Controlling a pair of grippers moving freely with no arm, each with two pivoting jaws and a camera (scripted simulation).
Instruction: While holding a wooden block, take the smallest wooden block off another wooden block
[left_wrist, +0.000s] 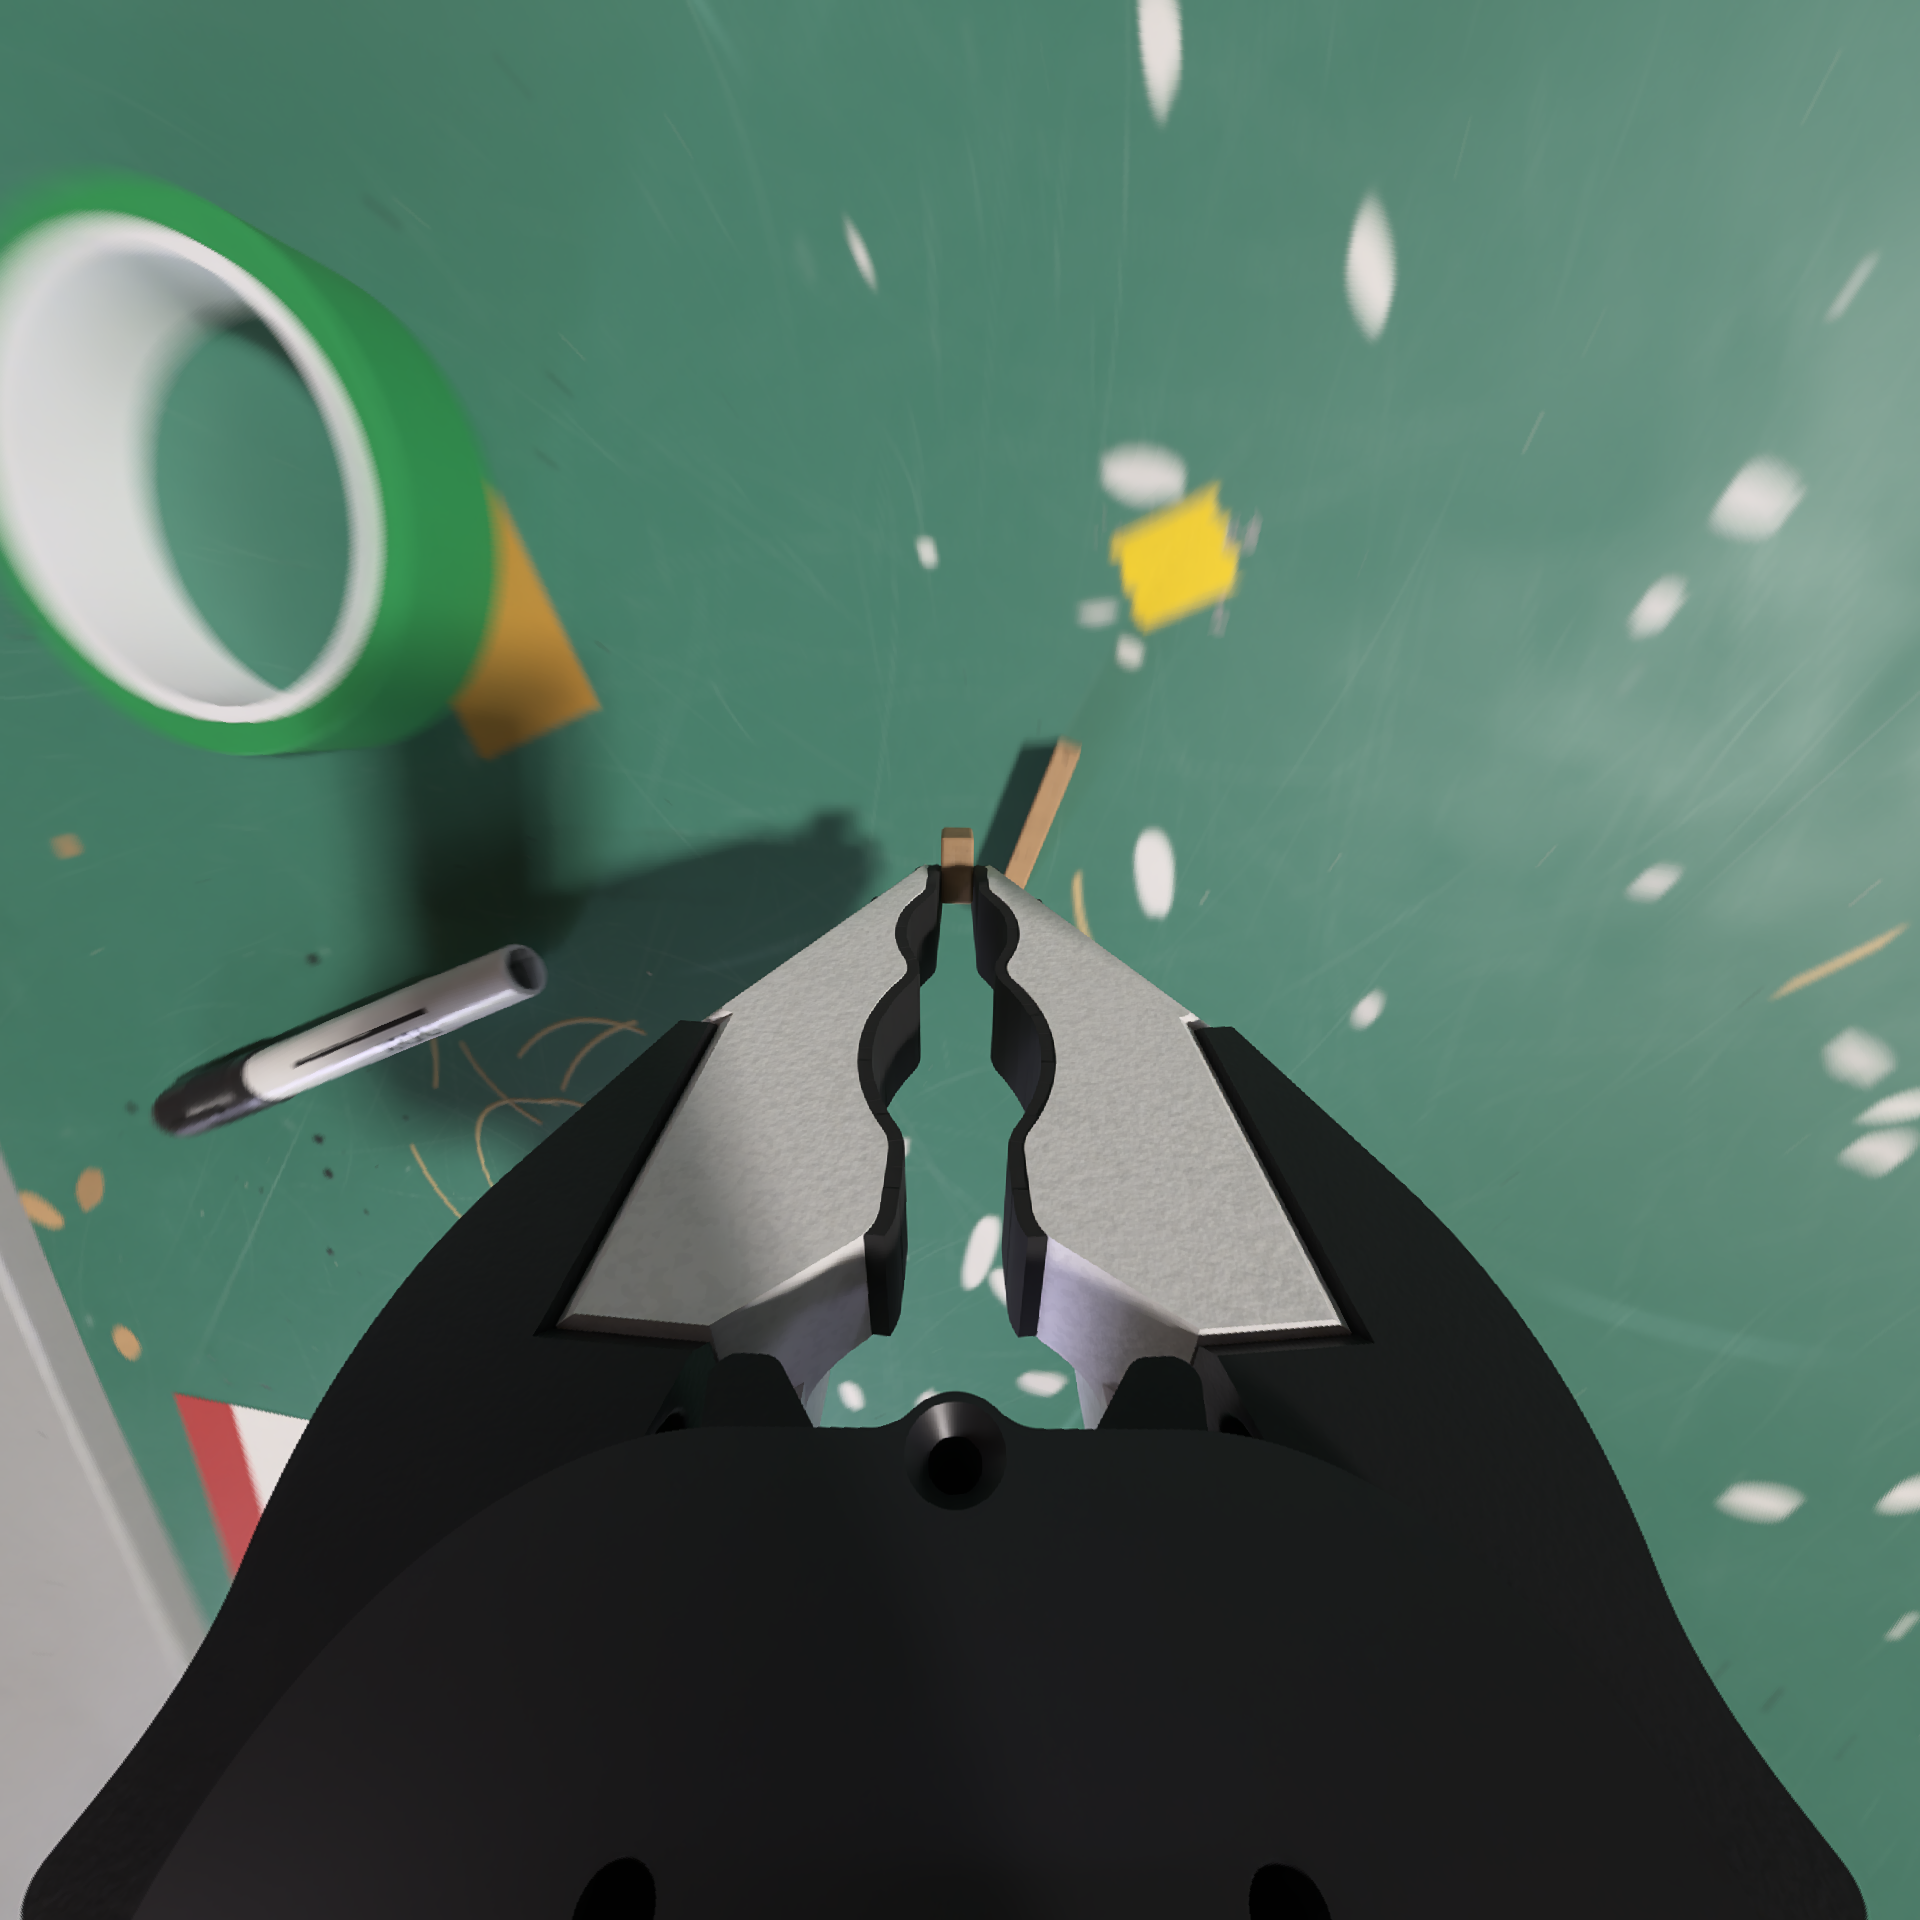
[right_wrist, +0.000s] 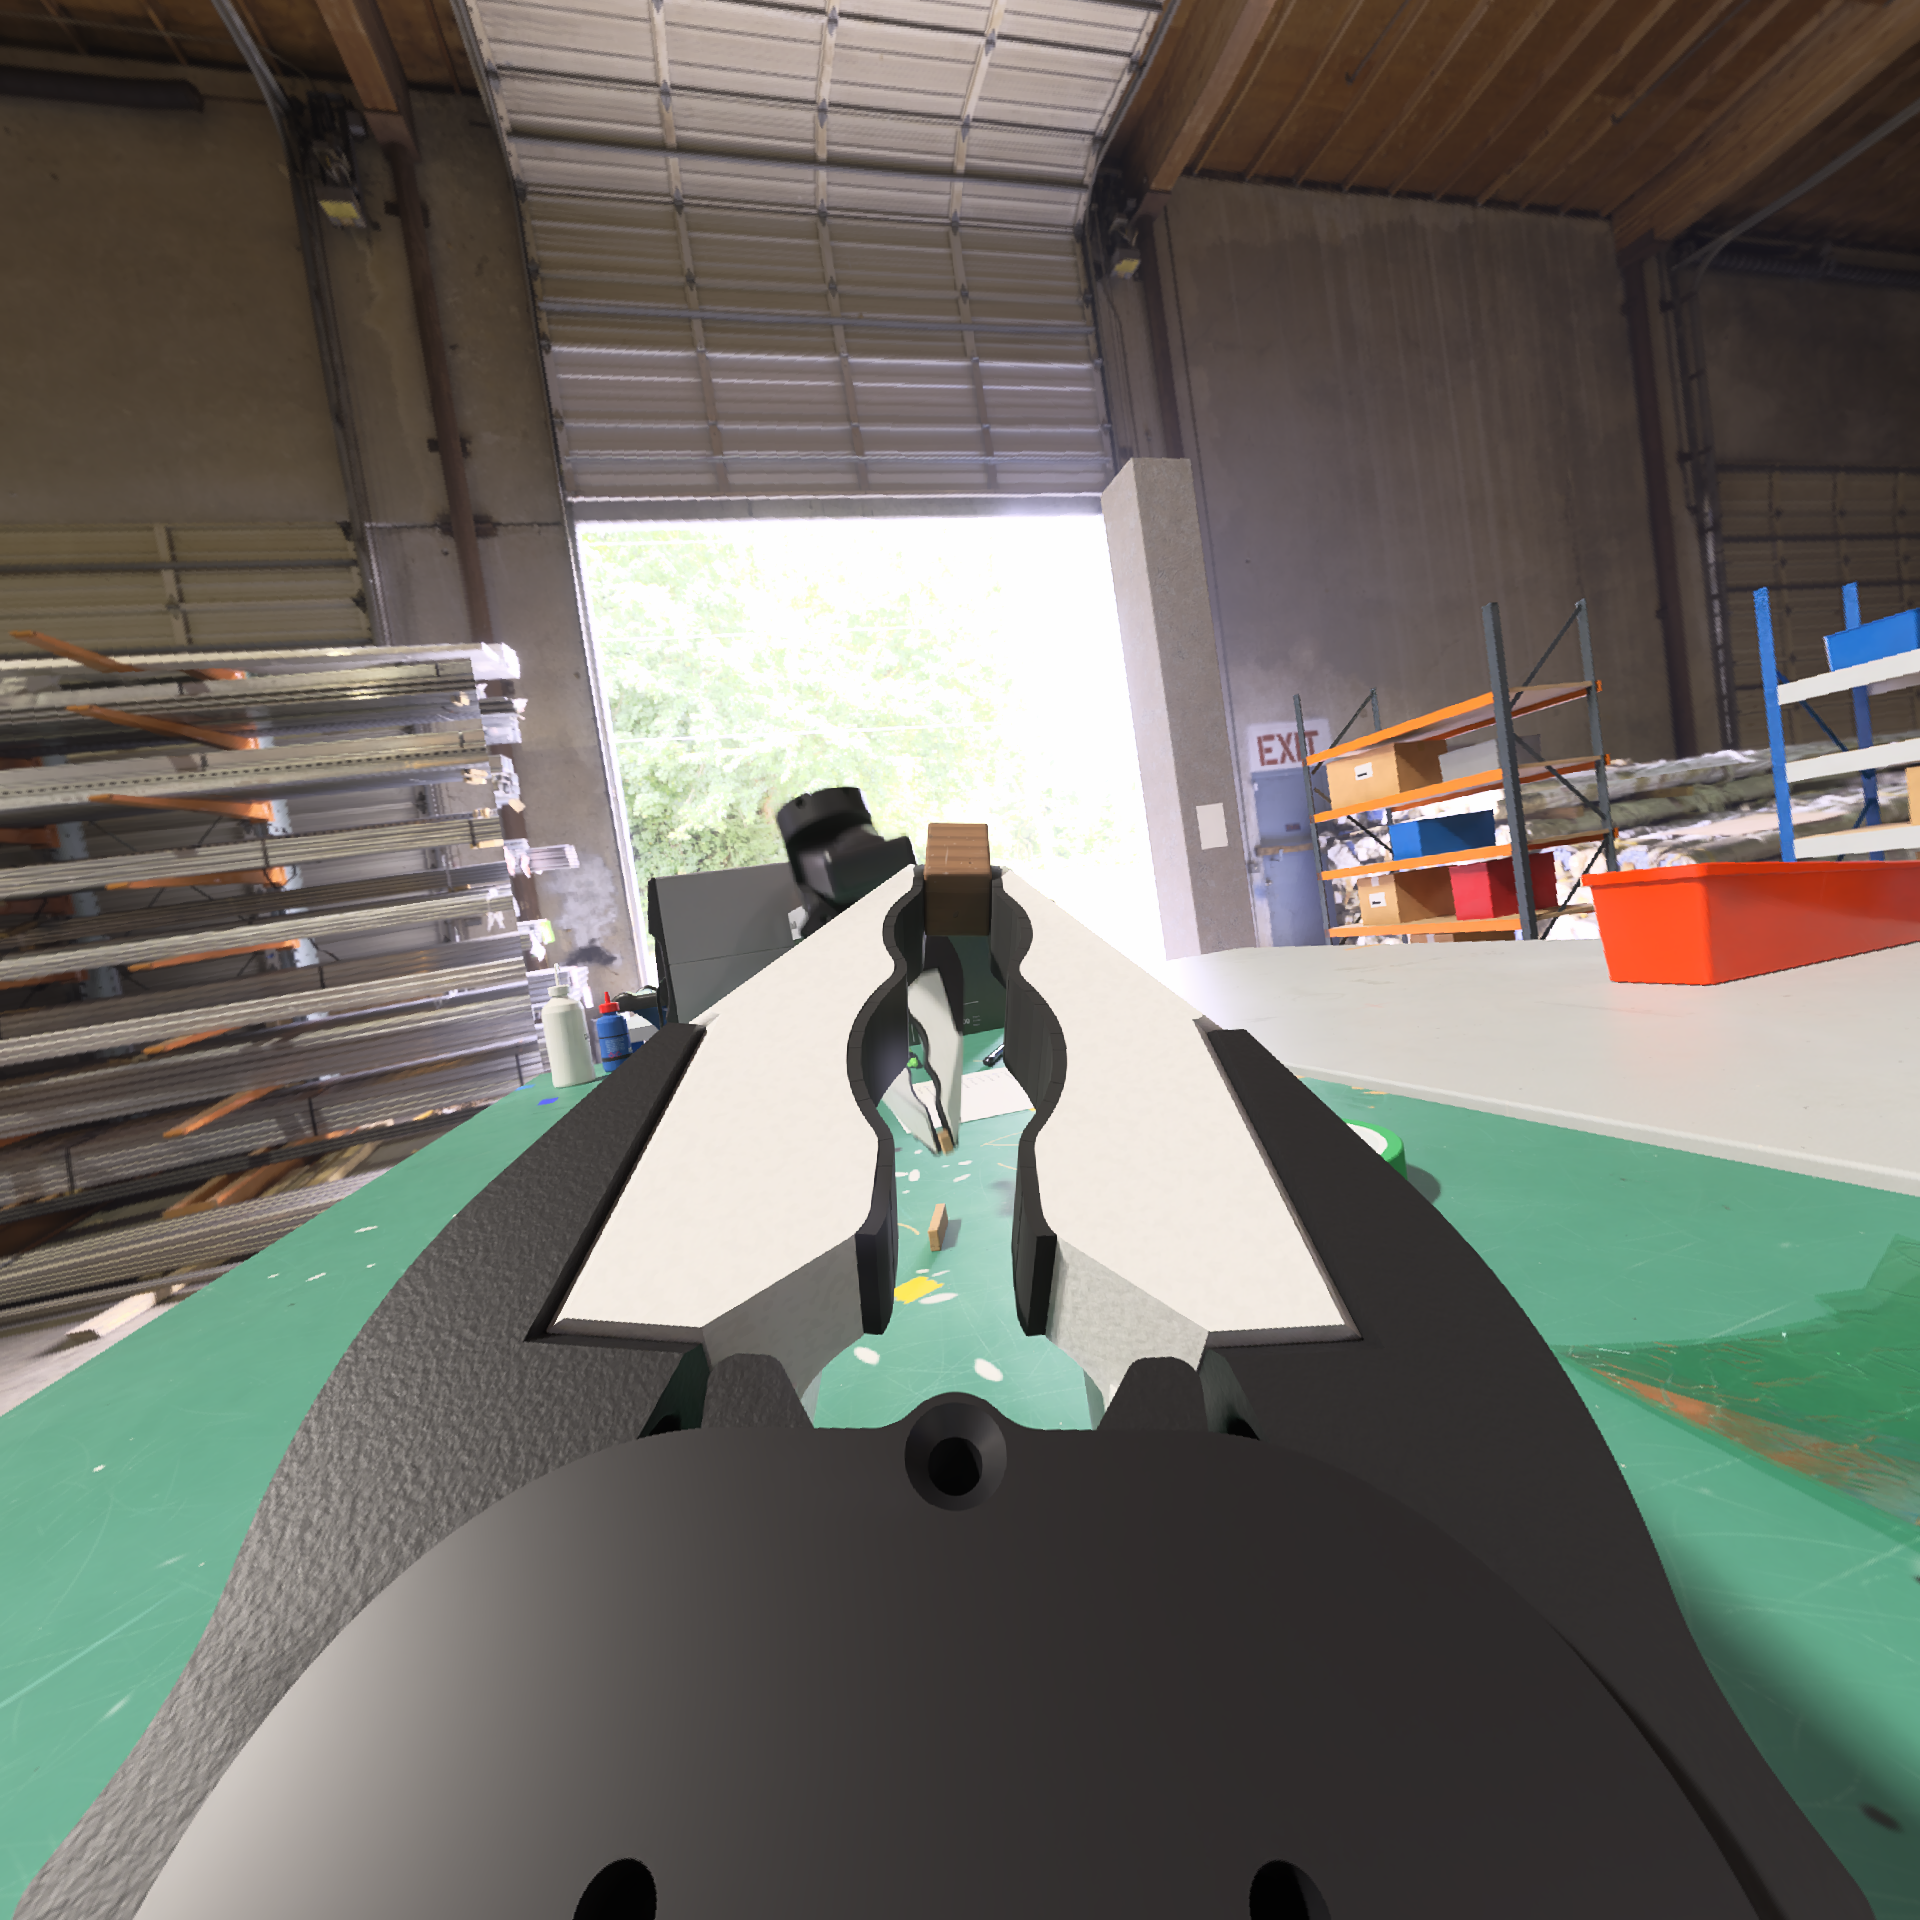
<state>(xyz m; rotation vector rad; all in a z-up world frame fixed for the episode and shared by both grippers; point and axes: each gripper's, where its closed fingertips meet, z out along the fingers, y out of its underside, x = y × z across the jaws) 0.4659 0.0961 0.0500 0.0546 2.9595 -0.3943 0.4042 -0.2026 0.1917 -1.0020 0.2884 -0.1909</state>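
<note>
— What's the room?
— A warehouse: a roll-up door (right_wrist: 821, 260) raised, daylight and trees (right_wrist: 831, 686) outside, a wooden ceiling (right_wrist: 1455, 83).
— Furniture?
— Metal stock racks (right_wrist: 249, 883) left, orange shelving (right_wrist: 1455, 821) right, green bench (right_wrist: 1558, 1299).

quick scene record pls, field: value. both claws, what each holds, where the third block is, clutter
left claw: shut on smallest wooden block, held above the mat
right claw: shut on larger wooden block, raised, pointing level across the room
third wooden block: thin, on the green mat, nothing on it
task state: small block appears off the thin one
clutter: green tape roll, marker, yellow scrap
background: red bin on grey table
</note>
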